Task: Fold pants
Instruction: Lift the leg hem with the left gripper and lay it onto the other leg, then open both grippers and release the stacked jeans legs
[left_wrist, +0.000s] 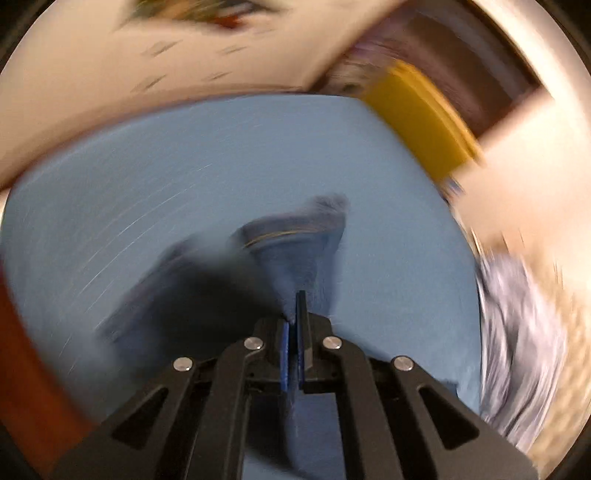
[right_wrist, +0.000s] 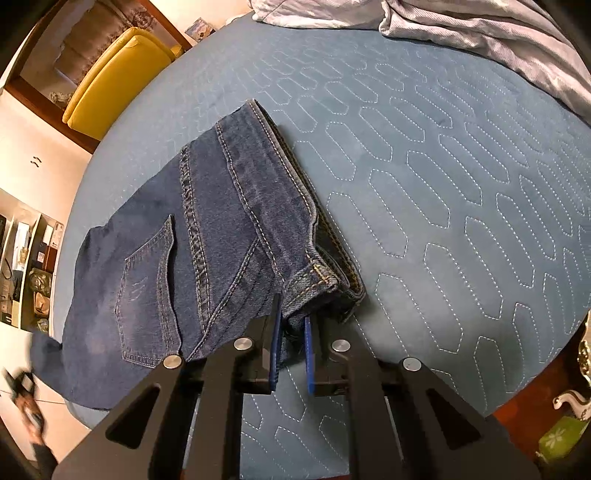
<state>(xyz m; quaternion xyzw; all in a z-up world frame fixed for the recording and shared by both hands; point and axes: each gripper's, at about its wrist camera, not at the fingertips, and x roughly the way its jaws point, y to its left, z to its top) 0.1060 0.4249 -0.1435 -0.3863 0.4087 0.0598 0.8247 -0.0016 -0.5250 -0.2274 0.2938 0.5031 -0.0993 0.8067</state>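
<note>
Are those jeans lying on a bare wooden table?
No, the jeans lie on a blue quilted bed cover stitched with long hexagon shapes, with a rumpled grey blanket at its far edge.

Both cameras ride behind their own fingers. The right wrist view looks steeply down, close over the jeans on the blue quilted bed. The left wrist view, motion-blurred, faces the same bed. Both share the yellow chair.
</note>
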